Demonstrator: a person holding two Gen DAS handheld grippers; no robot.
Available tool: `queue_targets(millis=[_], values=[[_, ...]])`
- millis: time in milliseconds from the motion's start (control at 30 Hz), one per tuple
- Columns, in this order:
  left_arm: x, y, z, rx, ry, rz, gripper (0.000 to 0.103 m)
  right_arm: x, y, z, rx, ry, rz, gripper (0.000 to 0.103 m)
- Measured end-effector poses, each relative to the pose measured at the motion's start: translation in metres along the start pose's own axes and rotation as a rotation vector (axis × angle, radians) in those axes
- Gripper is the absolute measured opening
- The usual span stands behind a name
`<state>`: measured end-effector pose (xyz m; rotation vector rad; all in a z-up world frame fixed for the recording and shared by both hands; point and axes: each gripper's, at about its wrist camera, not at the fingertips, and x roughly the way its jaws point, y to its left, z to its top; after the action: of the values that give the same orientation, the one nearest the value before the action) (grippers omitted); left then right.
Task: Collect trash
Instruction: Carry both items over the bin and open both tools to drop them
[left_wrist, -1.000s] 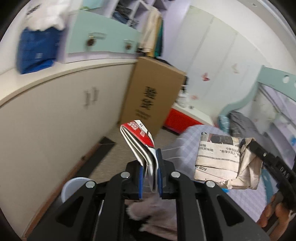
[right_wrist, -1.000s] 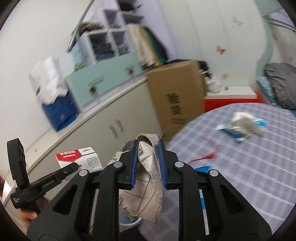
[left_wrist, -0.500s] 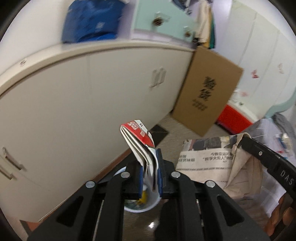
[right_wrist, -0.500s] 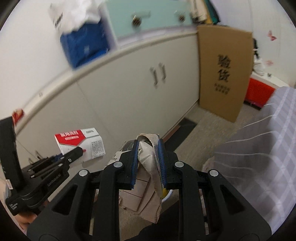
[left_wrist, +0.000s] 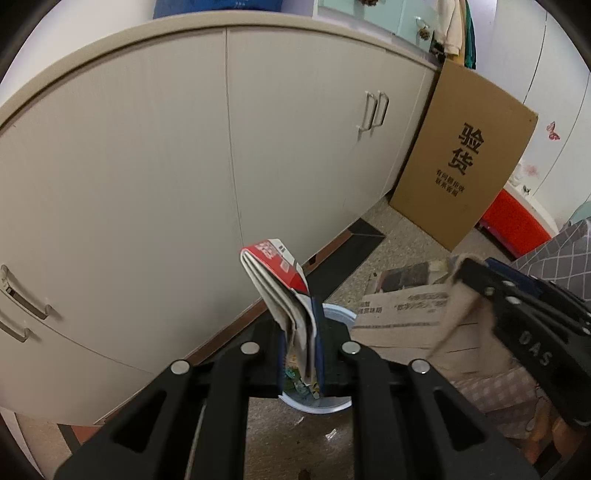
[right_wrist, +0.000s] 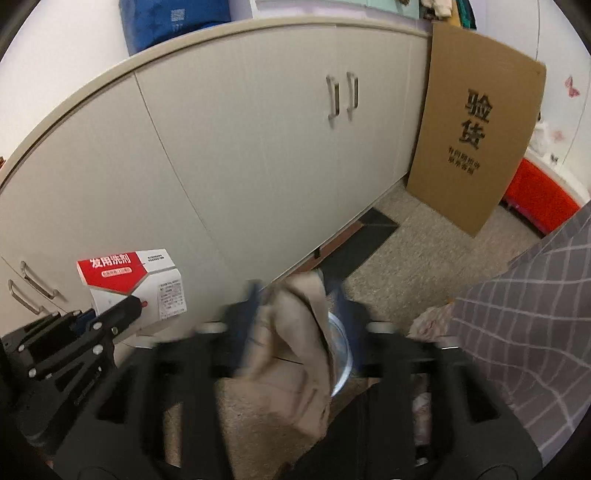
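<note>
My left gripper (left_wrist: 301, 332) is shut on a flattened red and white carton (left_wrist: 280, 288) and holds it over a round bin (left_wrist: 332, 404) on the floor with trash inside. The carton also shows in the right wrist view (right_wrist: 140, 280), held by the left gripper (right_wrist: 125, 310). My right gripper (right_wrist: 295, 295) looks blurred; its jaws stand wider apart around a crumpled newspaper (right_wrist: 295, 354), above the bin (right_wrist: 341, 358). The newspaper shows in the left wrist view (left_wrist: 413, 317), right of the carton, with the right gripper (left_wrist: 476, 273) on it.
Beige cabinet doors (left_wrist: 184, 166) rise close behind the bin. A large cardboard box (left_wrist: 465, 155) leans at the right, with a red box (left_wrist: 517, 225) beyond it. A grey checked cloth (right_wrist: 535, 314) hangs at the right. The floor (left_wrist: 399, 236) is speckled.
Both grippers have swung from the table down toward the floor, and the bin has come under them. The right gripper's jaws have spread apart around the newspaper.
</note>
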<state>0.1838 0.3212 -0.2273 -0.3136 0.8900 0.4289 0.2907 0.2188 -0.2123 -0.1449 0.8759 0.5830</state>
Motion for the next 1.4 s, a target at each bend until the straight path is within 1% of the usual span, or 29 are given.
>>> queue_targets(millis=[133,267,400,767,1033,1267,1333,1400], values=[[0.006,-0.006,-0.003,0.021,0.007,0.019,0.012,0.008,-0.007,-0.007,0.029,0.034,0.022,0.057],[0.012,-0.010,-0.006,0.030,0.016,0.027,0.012,0.007,-0.017,-0.012,0.050,0.037,0.019,0.063],[0.015,-0.017,-0.010,0.040,0.026,0.023,0.012,-0.001,-0.028,-0.017,0.082,0.026,0.021,0.066],[0.021,-0.029,-0.006,0.066,0.039,0.013,0.012,-0.011,-0.039,-0.022,0.121,0.010,0.028,0.068],[0.026,-0.042,0.002,0.088,0.053,0.005,0.013,-0.025,-0.048,-0.023,0.148,-0.042,0.024,0.069],[0.026,-0.059,0.013,0.107,0.046,-0.010,0.013,-0.034,-0.060,-0.021,0.175,-0.083,0.008,0.070],[0.025,-0.061,0.014,0.110,0.043,-0.012,0.014,-0.035,-0.063,-0.021,0.181,-0.086,0.004,0.070],[0.025,-0.064,0.016,0.108,0.043,-0.022,0.019,-0.036,-0.066,-0.022,0.187,-0.089,0.002,0.070]])
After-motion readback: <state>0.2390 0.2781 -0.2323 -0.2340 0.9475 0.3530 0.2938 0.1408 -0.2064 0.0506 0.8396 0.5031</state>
